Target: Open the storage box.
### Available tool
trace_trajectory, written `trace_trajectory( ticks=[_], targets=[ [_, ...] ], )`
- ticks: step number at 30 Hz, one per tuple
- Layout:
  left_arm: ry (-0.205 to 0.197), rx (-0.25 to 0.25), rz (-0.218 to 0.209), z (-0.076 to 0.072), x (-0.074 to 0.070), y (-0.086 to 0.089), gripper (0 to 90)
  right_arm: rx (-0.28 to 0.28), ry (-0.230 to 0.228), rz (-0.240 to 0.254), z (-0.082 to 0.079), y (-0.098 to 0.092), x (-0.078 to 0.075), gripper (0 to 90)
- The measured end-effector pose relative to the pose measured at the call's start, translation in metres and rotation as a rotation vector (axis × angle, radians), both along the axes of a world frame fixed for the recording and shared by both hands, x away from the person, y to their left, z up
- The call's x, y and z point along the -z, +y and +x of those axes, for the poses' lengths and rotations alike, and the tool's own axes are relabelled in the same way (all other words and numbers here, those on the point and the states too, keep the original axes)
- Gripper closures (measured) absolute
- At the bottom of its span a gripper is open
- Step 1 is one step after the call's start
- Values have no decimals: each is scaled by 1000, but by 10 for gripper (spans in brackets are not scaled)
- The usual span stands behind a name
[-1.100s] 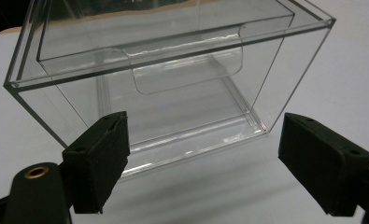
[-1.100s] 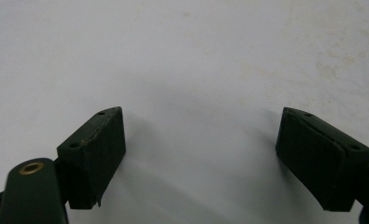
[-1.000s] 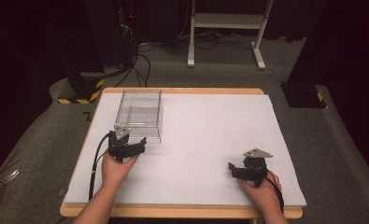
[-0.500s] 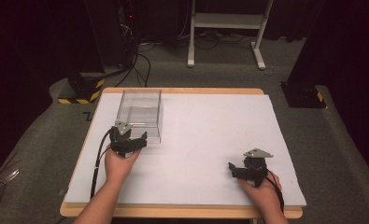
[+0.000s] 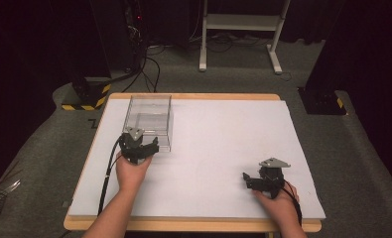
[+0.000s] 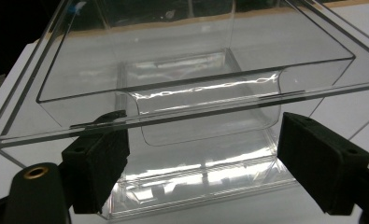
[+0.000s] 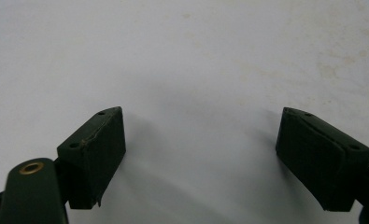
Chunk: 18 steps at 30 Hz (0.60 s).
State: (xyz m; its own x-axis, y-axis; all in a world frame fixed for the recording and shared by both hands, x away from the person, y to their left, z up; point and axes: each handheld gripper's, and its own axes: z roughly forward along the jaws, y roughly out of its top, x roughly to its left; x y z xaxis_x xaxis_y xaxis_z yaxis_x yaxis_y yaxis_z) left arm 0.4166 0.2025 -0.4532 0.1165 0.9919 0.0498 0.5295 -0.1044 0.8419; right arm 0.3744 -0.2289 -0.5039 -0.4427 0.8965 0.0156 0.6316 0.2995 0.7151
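Note:
A clear plastic box [image 5: 149, 121] stands at the back left of the white table top [image 5: 218, 134]. My left gripper [image 5: 143, 145] is at the box's near wall, jaws open. Seen from the left gripper view, the box [image 6: 196, 98] is very close and empty, and my left gripper [image 6: 201, 154] has its two black pads [image 6: 98, 163] spread on either side of the near wall's moulded handle recess, apart from it. My right gripper [image 5: 250, 181] rests near the table's front right, open, over bare white surface [image 7: 196, 60], with nothing between its pads [image 7: 95, 151].
The table's wooden edge [image 5: 193, 225] runs along the front. Behind the table, on the grey carpet, stand a white metal frame [image 5: 238, 29], black equipment with cables [image 5: 134, 44] and yellow-black striped feet [image 5: 87, 96].
My left gripper has moved forward, up to the box's near wall. The right gripper has stayed where it was.

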Motion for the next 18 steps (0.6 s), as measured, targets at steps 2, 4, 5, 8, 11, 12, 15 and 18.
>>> trace_trajectory(
  ticks=[2,4,5,8,11,12,15,18],
  targets=[
    [-6,-14,5,0,1,-2,178,0,0,1,0,0,0,157],
    [-13,-28,2,0,1,-3,186,0,0,1,0,0,0,157],
    [-13,-33,2,0,2,-4,186,-1,-1,1,0,0,0,157],
    [-19,-37,8,0,3,-5,201,0,0,2,0,0,0,157],
    [-29,-54,29,-1,5,-9,231,0,0,1,0,0,0,157],
    [-34,-55,28,-1,5,-9,241,0,0,1,0,0,0,157],
    [-47,-62,44,-3,6,-10,288,0,0,1,0,0,0,157],
    [-64,-62,55,-4,7,-12,315,0,0,1,0,0,0,157]
  ],
)
